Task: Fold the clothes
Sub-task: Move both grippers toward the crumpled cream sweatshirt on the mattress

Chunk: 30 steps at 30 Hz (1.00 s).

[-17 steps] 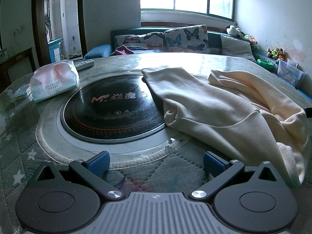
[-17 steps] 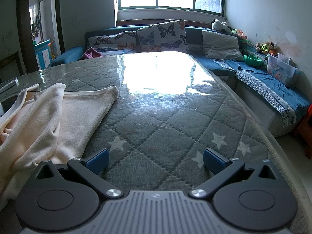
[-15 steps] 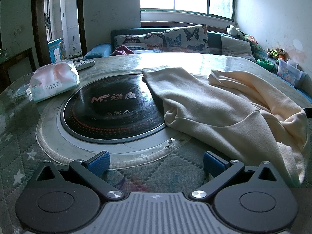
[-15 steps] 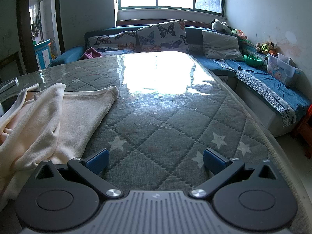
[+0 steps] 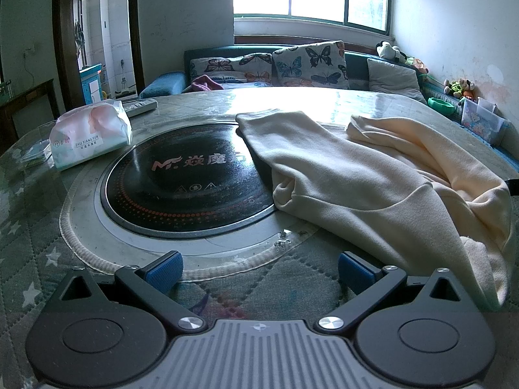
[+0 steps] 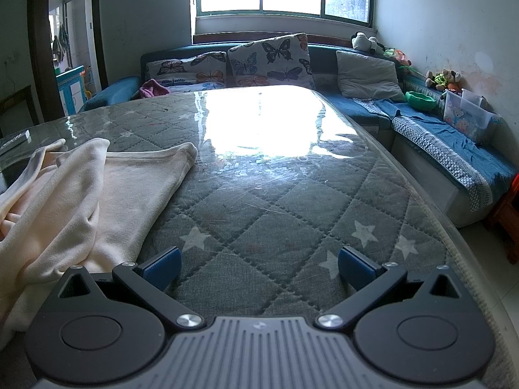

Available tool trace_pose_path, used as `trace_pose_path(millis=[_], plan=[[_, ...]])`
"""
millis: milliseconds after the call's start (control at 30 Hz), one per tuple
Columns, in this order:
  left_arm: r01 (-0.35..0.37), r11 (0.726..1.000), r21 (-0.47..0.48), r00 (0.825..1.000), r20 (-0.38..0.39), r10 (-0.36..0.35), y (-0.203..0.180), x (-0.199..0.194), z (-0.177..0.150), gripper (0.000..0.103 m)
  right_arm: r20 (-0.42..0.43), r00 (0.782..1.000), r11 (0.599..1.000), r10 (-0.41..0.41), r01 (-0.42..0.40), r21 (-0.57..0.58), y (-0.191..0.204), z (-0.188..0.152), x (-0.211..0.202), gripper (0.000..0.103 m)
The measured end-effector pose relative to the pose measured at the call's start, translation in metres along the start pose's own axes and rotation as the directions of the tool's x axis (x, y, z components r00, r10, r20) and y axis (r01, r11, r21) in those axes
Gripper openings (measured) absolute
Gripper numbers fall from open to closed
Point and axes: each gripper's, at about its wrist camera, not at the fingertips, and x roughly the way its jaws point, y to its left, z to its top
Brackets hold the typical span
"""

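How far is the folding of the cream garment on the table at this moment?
Nothing looks done: the cream garment lies crumpled, partly over the round black cooktop. Nothing is in hand: the left gripper and right gripper are both open and empty. The whole fold is left.

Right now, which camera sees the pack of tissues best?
The left wrist view. The tissue pack sits in plain sight there, left of the round black cooktop, with its printed label readable. The right wrist view does not show it at all; that camera faces the cream garment and the quilted table cover.
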Motion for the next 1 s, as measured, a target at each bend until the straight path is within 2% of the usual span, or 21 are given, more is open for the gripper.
trace_pose_path(millis=[367,667,1000], plan=[[0.003,1.0,-0.031,1.0,-0.004,-0.003,0.0,-0.008,0.005,0.103,0.017,1.0,0.999,-0.004,0.005,-0.045,0.015,0.01,-0.018,0.103],[0.027,0.998,-0.048,0.999,0.022,-0.026,-0.009,-0.021,0.017,0.103,0.016,0.999,0.998,0.043,-0.042,-0.043,0.03,0.014,-0.042,0.103],[0.056,0.997,-0.052,0.998,0.018,-0.055,-0.024,-0.023,0.029,0.103,0.021,0.997,0.996,0.071,-0.07,-0.062,0.043,0.008,-0.064,0.103]])
